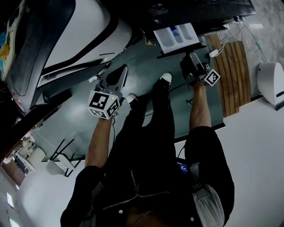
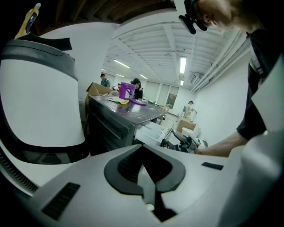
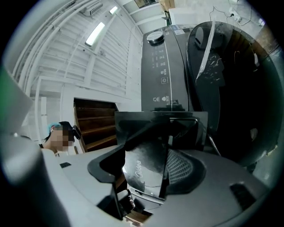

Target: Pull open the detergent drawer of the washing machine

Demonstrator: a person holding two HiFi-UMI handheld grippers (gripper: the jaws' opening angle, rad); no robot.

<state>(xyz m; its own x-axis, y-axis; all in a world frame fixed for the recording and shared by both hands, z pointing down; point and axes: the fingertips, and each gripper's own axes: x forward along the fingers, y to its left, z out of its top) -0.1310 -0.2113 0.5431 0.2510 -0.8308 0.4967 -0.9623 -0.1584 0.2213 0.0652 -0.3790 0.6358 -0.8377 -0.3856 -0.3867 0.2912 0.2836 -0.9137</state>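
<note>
I am looking down in the head view at the washing machine (image 1: pixel 199 11). It is running along the top edge of the frame, so dark and cropped that I am making out little beyond its front. In the right gripper view it is showing a dial and a strip of symbols, all too small for me to read.

A rounded white-and-black body (image 1: pixel 84 31) is filling the upper left. The frame edge is cutting it off, and I cannot tell what it is.

The detergent drawer (image 1: pixel 165 42) is sitting at the upper centre, pulled out of the machine. Its white compartments are facing the camera, with something blue in one. Its length is running from the machine down the frame toward me, front panel lowest. In the right gripper view that dark panel is reading "Midea" and is hiding the tray behind it.

The right gripper (image 3: pixel 147 133) is clamping that front panel, with its jaws standing wide around it. The left gripper (image 1: pixel 122 70) is hanging left of centre, well apart from the drawer, with its jaws drawn together on nothing.
</note>
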